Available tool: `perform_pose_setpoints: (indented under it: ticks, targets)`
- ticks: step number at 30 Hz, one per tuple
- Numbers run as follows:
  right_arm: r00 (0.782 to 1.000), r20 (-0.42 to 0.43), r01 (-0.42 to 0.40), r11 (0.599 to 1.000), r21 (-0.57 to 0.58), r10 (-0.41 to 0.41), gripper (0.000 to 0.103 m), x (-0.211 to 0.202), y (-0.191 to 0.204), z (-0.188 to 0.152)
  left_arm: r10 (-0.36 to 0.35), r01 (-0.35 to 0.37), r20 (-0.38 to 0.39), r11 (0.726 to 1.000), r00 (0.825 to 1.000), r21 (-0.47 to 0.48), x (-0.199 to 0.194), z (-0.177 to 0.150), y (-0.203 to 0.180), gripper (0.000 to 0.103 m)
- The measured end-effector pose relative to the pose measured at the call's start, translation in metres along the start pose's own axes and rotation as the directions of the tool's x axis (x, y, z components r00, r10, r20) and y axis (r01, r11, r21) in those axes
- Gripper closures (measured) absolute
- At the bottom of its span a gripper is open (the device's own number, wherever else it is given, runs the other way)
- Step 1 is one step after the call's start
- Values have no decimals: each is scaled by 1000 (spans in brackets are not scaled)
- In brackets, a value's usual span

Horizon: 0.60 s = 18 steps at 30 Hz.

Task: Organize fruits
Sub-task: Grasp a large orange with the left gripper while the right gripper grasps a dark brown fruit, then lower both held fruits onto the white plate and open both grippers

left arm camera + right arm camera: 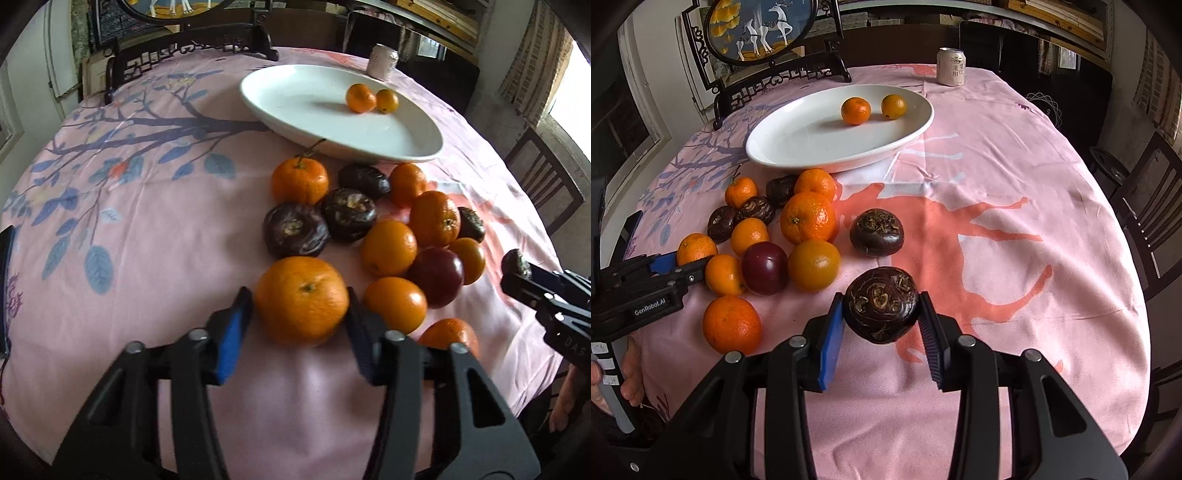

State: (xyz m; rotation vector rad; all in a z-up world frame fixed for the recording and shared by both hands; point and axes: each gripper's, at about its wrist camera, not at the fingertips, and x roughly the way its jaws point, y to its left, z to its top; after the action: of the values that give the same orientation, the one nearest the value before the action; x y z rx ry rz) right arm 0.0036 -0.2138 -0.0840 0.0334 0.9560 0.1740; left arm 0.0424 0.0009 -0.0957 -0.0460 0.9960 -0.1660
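Note:
My left gripper is shut on a large orange at the near end of a pile of oranges and dark brown fruits on the pink tablecloth. My right gripper is shut on a dark brown fruit and holds it just above the cloth, right of the pile; it also shows in the left wrist view. A white oval plate behind the pile holds two small oranges. Another dark brown fruit lies alone beyond my right gripper. A dark red plum sits in the pile.
A drink can stands at the far edge of the table. A framed deer picture on a black stand is at the back left. Dark wooden chairs stand to the right. The table's right half is bare pink cloth.

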Motion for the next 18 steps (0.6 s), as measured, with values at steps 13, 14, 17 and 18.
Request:
perform_pose_setpoints:
  ticks: [13,14,17,18]
  targets:
    - [998,10,-67,998,-19,67,63,-4,8,13,-68,68,26,998,997,-13,-35,8,-1,58]
    - [997,11,-77,996,-33,77,63,-5,9,19,-86,86,22,996,996,-5,-38,15,-1,58]
    - [994,35,-95,990,-101,99,63,-9,16,53,-119,119,22,993,993,8,-43,53,-2,58]
    - [994,49,-96,988,-124,102,63,-9,18,67,-110,109,33,994,993,13,-43,68,-2,58]
